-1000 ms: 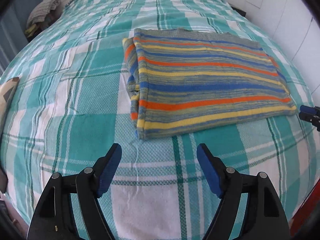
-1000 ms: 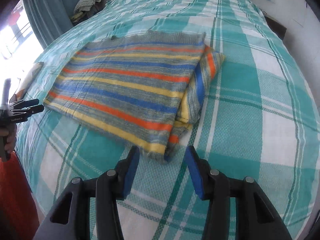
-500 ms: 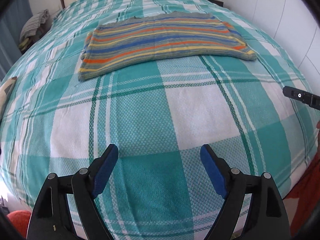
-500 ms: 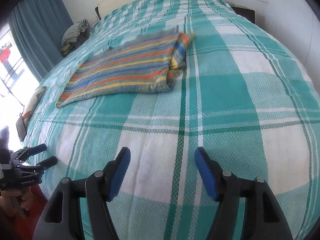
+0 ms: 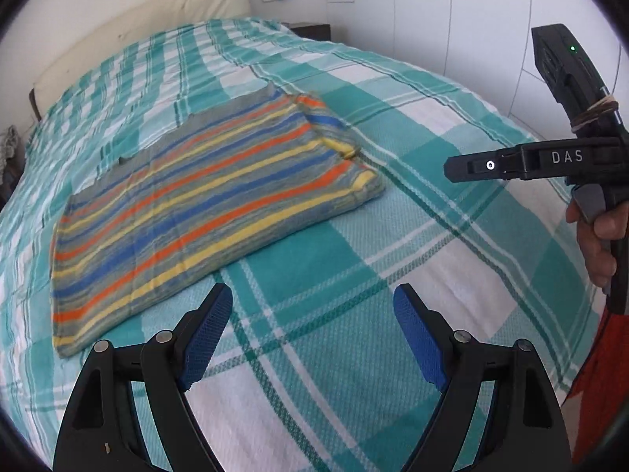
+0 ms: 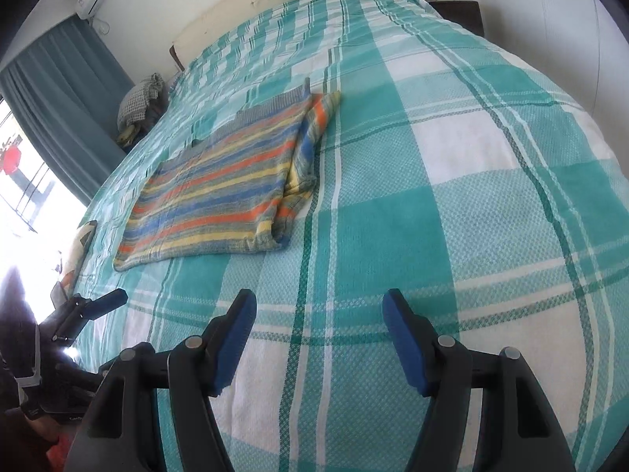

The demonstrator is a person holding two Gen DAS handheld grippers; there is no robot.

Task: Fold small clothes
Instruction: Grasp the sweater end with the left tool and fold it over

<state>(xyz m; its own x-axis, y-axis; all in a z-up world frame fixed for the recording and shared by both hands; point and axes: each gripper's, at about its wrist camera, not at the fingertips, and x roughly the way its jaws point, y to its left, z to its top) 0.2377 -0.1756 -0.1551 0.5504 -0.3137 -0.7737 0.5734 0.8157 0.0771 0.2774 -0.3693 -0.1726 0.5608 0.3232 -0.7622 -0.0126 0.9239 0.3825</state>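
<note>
Where folded, garment [image 5: 204, 204] hides its layers.

Left gripper [image 5: 312, 334] tilted downward, blue pads [image 5: 206, 334] spread wide, nothing between them. Right gripper [image 6: 318, 338] likewise tilted downward, jaws apart and empty; the person's right hand [image 5: 599, 244] grasps its handle.

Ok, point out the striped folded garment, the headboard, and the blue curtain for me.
striped folded garment [image 5: 204, 212], left wrist view, middle of its top layer.
headboard [image 5: 157, 23], left wrist view, its cream padded face.
blue curtain [image 6: 67, 94], right wrist view, mid-folds beside the window.
</note>
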